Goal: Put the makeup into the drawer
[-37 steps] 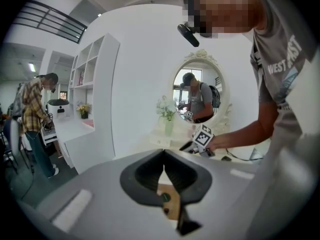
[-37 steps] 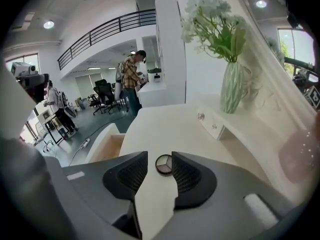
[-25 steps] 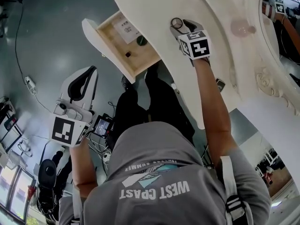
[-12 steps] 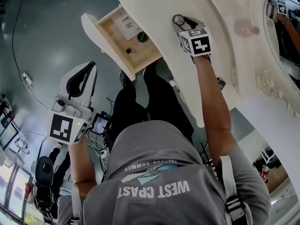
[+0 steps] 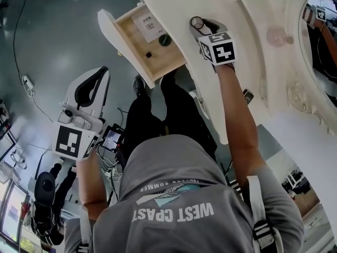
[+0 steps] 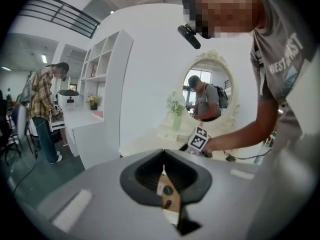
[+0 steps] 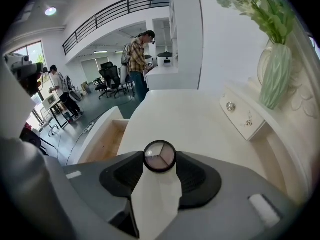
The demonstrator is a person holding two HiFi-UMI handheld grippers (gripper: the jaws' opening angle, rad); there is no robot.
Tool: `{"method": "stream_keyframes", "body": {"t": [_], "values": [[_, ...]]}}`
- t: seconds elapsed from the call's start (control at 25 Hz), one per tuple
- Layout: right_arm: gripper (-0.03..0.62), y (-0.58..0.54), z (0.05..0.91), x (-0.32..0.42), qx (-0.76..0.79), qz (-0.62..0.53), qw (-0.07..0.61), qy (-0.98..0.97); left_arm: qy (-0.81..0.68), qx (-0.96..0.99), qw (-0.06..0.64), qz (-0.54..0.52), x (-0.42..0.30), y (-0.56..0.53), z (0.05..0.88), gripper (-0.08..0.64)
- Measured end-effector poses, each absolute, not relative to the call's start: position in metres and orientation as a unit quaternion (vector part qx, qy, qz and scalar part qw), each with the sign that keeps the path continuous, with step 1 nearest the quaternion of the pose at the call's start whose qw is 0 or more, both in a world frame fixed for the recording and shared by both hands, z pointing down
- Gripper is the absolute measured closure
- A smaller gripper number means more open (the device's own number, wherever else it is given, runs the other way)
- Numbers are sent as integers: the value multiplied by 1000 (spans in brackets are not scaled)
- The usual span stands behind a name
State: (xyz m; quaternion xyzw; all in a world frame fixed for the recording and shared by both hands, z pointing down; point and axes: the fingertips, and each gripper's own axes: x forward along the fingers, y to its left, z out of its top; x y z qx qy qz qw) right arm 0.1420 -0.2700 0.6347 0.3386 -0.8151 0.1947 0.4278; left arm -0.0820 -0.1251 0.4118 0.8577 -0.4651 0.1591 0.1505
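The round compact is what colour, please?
The compact has a black rim and three pinkish-beige wedges; right gripper view.

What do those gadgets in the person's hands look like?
The left gripper and right gripper are pale grey shells with black ribbed pads; each bears a white cube with black square markers. The person wears a short-sleeved grey T-shirt.
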Motion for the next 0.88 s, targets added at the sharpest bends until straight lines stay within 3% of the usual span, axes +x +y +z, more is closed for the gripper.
{"method": "stream_keyframes", "body": {"t": [0.88], "values": [[380, -219, 628, 18, 243, 155, 437, -852, -519, 828, 155, 144, -141, -76, 407, 558]]}}
